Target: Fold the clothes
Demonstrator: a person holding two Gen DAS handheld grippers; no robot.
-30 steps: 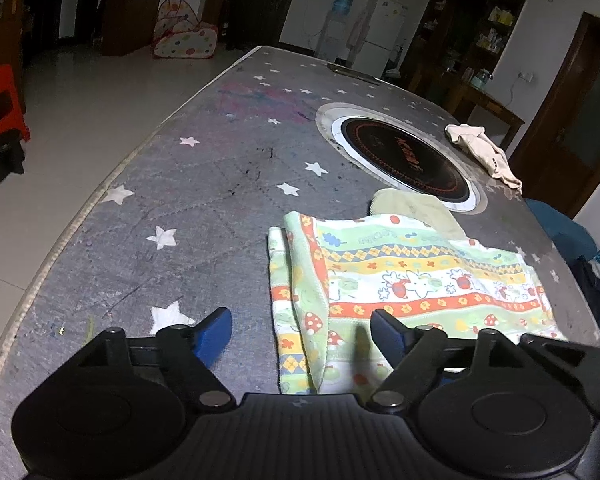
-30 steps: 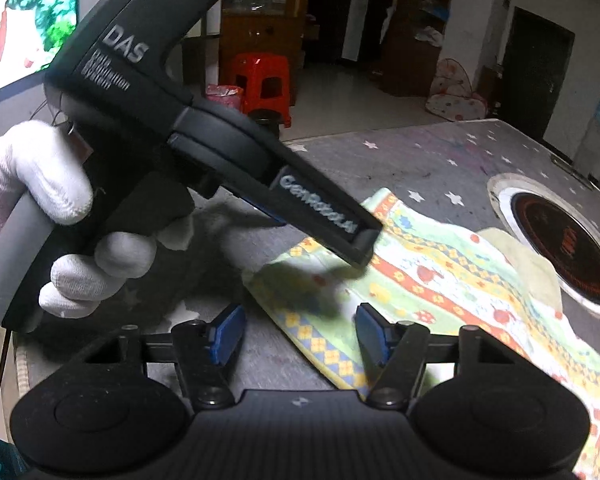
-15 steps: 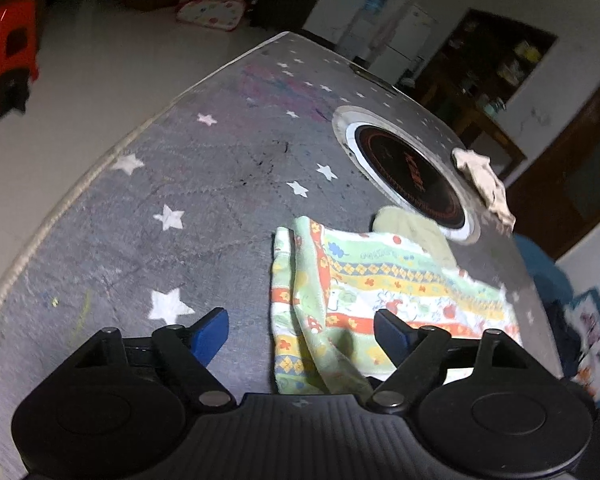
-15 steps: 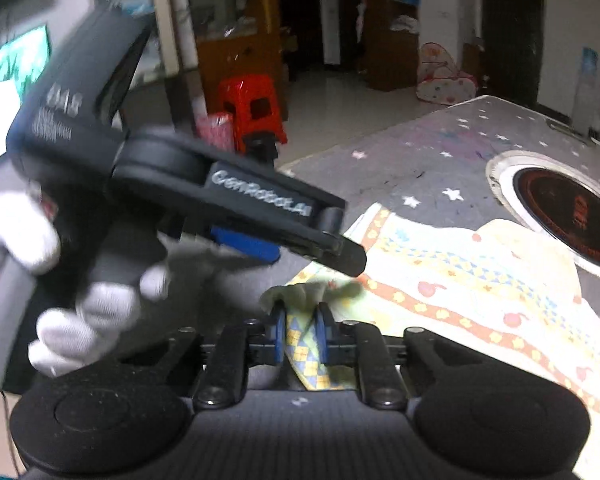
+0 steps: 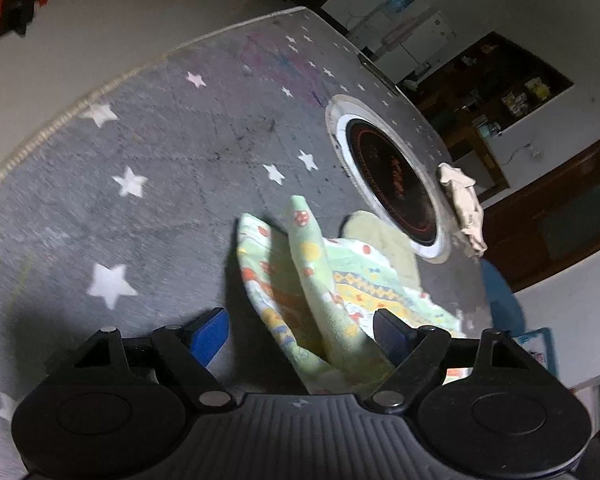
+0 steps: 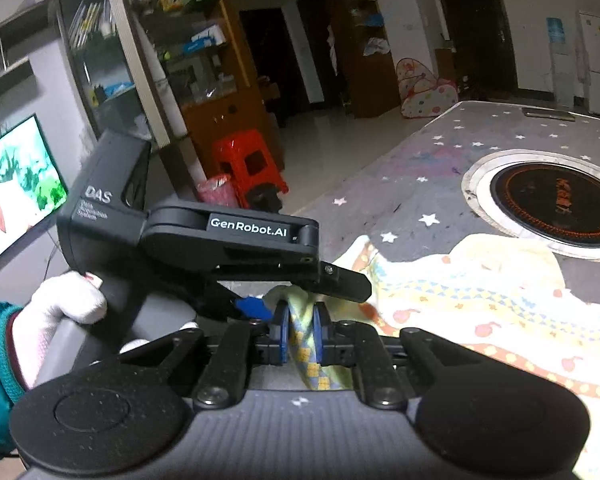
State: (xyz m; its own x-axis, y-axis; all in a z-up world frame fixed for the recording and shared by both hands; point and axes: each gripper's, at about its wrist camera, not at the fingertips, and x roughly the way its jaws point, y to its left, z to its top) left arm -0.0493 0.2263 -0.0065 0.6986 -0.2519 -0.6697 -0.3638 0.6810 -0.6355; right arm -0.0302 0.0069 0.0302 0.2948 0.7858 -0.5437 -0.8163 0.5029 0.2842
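A patterned green, yellow and orange garment (image 5: 320,280) lies on the grey star-print table cover (image 5: 140,160). Its near corner is lifted off the table. My right gripper (image 6: 300,328) is shut on that corner of the garment (image 6: 480,300) and holds it raised. My left gripper (image 5: 300,332) is open, and the raised fabric runs between its blue fingertips (image 5: 208,332) without being pinched. The left gripper's body (image 6: 220,232) shows in the right wrist view, just above and left of the right gripper, held by a white-gloved hand (image 6: 60,312).
A round black induction hob (image 5: 392,184) is set into the table beyond the garment. A cream cloth (image 5: 464,208) lies past the hob at the table's far edge. A red stool (image 6: 248,164) stands on the floor to the left of the table.
My right gripper shut on the garment's near corner and lifted it. The fabric now stands up in a ridge between the left gripper's open fingers. The left gripper tilted and rose.
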